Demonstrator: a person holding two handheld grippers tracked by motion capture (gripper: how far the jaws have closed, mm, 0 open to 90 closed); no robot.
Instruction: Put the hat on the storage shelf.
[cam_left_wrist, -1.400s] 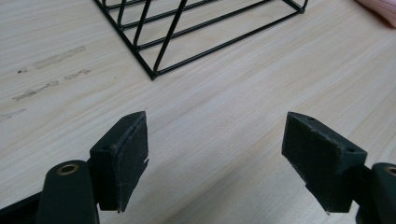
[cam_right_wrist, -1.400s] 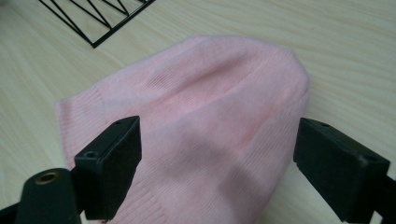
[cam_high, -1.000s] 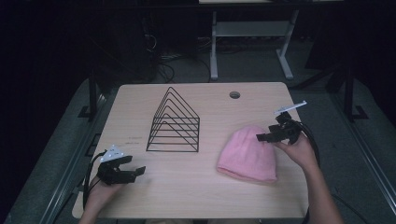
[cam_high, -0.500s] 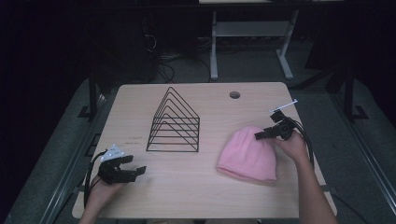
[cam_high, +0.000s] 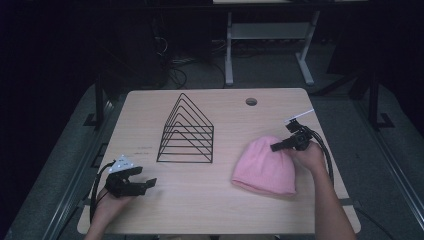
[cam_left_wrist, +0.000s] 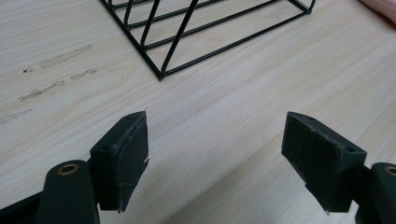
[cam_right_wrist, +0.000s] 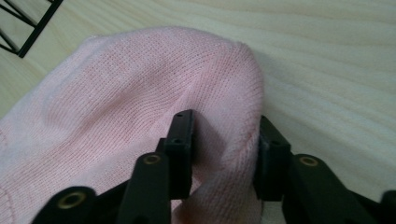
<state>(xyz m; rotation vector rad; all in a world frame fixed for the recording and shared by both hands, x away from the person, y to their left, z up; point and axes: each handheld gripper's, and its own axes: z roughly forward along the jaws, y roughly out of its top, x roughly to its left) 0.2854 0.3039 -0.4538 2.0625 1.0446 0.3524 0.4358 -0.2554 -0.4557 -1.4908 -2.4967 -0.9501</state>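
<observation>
The pale wooden table (cam_high: 200, 200) carries a black wire rack of nested triangular frames (cam_high: 186, 131) left of centre, and a pink knitted beanie hat (cam_high: 265, 167) lying flat toward the right near side, well apart from the rack. The right gripper (cam_high: 281, 145) sits at the far right edge of the hat, near its rounded crown. In the right gripper view its jaws have just been closing and now pinch a raised fold of the pink knit (cam_right_wrist: 219, 140) between the pads, so the cloth is clamped. The left gripper (cam_high: 142, 185) rests at the near left corner, jaws wide apart over bare wood, nothing between them (cam_left_wrist: 215, 149).

The step in hand looks like picking up the hat. To do it well, the pinch should take both knit layers, not just a thin top ridge, since soft cloth can slip out. A slow straight lift would let the hat hang free without dragging toward the rack
</observation>
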